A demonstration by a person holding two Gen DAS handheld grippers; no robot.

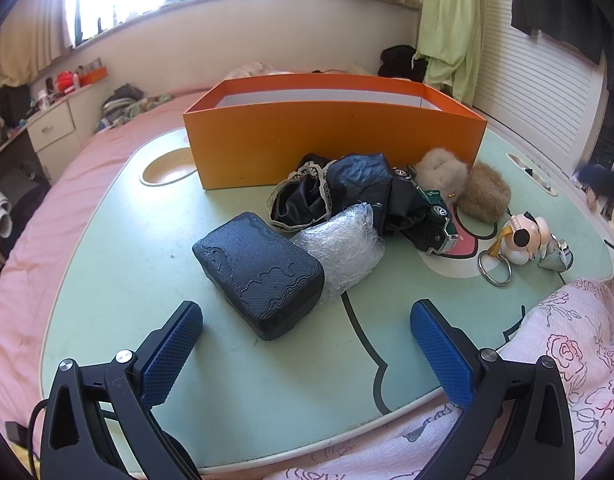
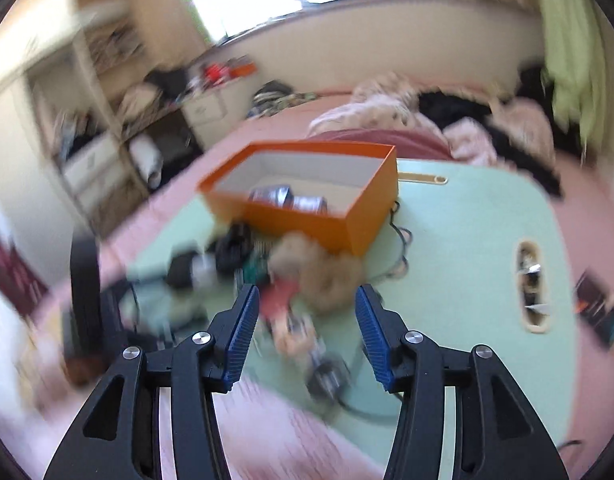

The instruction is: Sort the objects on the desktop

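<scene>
An orange box (image 1: 335, 136) stands at the back of the pale green lap table (image 1: 147, 248). In front of it lie a dark blue textured block (image 1: 259, 272), a wad of clear bubble wrap (image 1: 343, 248), black cloth with lace trim (image 1: 335, 196), a green toy car (image 1: 437, 220), two fluffy balls (image 1: 463, 184) and a cartoon keychain figure (image 1: 525, 238). My left gripper (image 1: 307, 312) is open, just short of the block. In the blurred right wrist view my right gripper (image 2: 307, 296) is open above the fluffy balls (image 2: 327, 272) and the keychain figure (image 2: 299, 332), holding nothing. Silvery items (image 2: 287, 198) lie inside the orange box (image 2: 307, 200).
The table rests on a pink bed (image 1: 47, 208). A pink floral quilt (image 1: 567, 344) covers its near right corner. A cup recess (image 1: 169, 170) is at the table's left, a slot (image 2: 531, 288) at its right. Drawers and cluttered shelves (image 1: 39, 120) stand to the left.
</scene>
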